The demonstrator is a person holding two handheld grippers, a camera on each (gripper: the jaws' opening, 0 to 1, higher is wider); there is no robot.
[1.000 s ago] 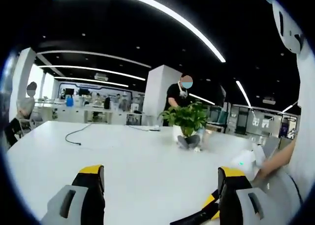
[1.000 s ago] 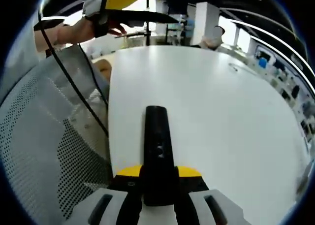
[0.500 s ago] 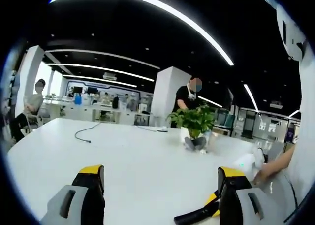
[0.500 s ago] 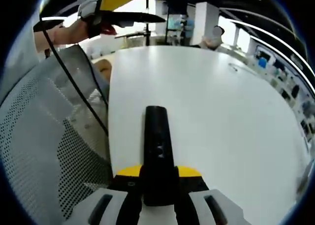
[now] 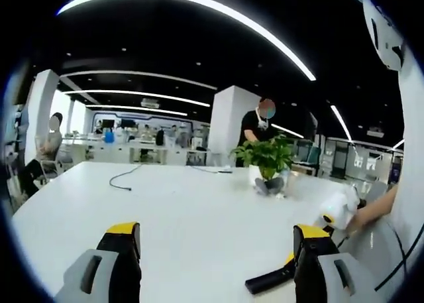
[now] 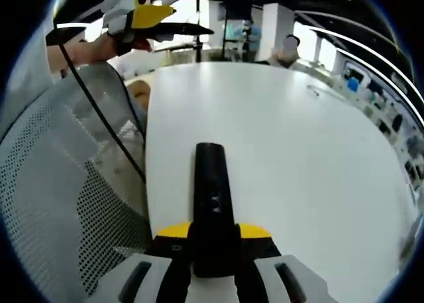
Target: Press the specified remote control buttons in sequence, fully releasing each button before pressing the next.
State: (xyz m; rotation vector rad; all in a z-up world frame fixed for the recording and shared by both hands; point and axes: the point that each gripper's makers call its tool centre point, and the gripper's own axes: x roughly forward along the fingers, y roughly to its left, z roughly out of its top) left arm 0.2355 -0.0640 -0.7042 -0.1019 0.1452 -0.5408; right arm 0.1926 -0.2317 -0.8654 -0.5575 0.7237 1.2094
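White counter (image 6: 298, 157) stretches ahead of both tools in a wide office with light strips on a dark ceiling, and a mesh chair (image 6: 59, 183) sits left of the right tool. Beyond the left tool (image 5: 215, 250), whose jaws stand spread with nothing between them, a potted plant (image 5: 265, 158) stands far off on the counter and a thin cable (image 5: 122, 178) lies well ahead to its left. Pinched between the jaws of the right tool (image 6: 213, 240), the black remote (image 6: 212, 197) juts forward over the counter's near edge, and its tip (image 5: 268, 280) shows just beside the left tool's right jaw.
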